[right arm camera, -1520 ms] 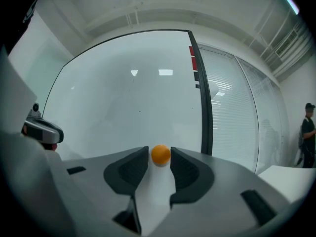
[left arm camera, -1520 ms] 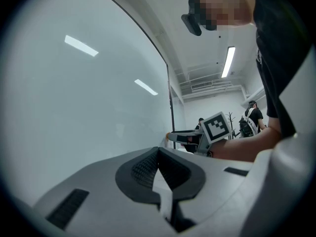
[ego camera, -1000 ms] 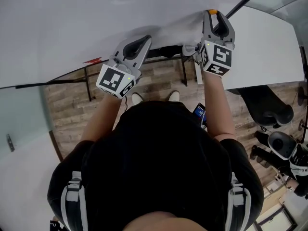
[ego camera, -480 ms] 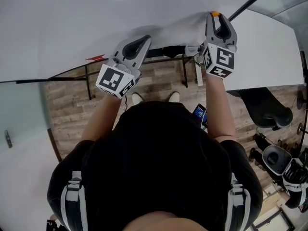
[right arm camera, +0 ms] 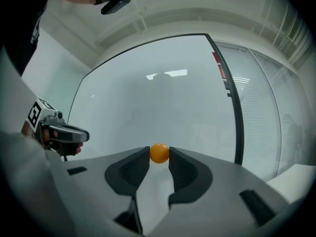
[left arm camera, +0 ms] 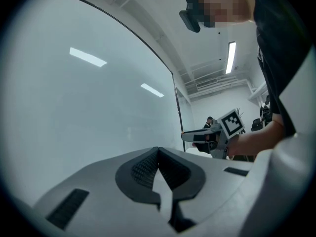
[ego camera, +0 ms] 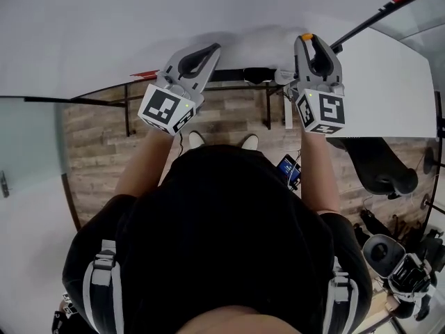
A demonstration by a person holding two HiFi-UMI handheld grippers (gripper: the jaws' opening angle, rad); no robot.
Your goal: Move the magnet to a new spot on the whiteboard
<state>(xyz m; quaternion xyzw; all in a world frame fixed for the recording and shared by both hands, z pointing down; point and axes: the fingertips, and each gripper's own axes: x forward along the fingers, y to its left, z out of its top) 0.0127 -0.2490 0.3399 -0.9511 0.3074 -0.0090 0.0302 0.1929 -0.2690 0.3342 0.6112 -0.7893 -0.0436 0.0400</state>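
— How many grippers?
— Two. The left gripper (ego camera: 211, 49) is at upper centre and the right gripper (ego camera: 306, 40) is just right of it. Each carries one marker cube (ego camera: 167, 110), so two cubes.
— Magnets?
— One magnet (right arm camera: 159, 153), orange. One whiteboard (right arm camera: 158, 98) as well.
— And lower in the frame?
— Two white shoe toes (ego camera: 197, 142) at centre, one phone (ego camera: 288, 167) right of centre, and one black office chair (ego camera: 381, 164) at the right edge. The clutter in the lower right corner can't be counted.
— People?
— Two. One person (ego camera: 222, 249) fills the head view, and one small figure (left arm camera: 209, 120) stands far back in the left gripper view.
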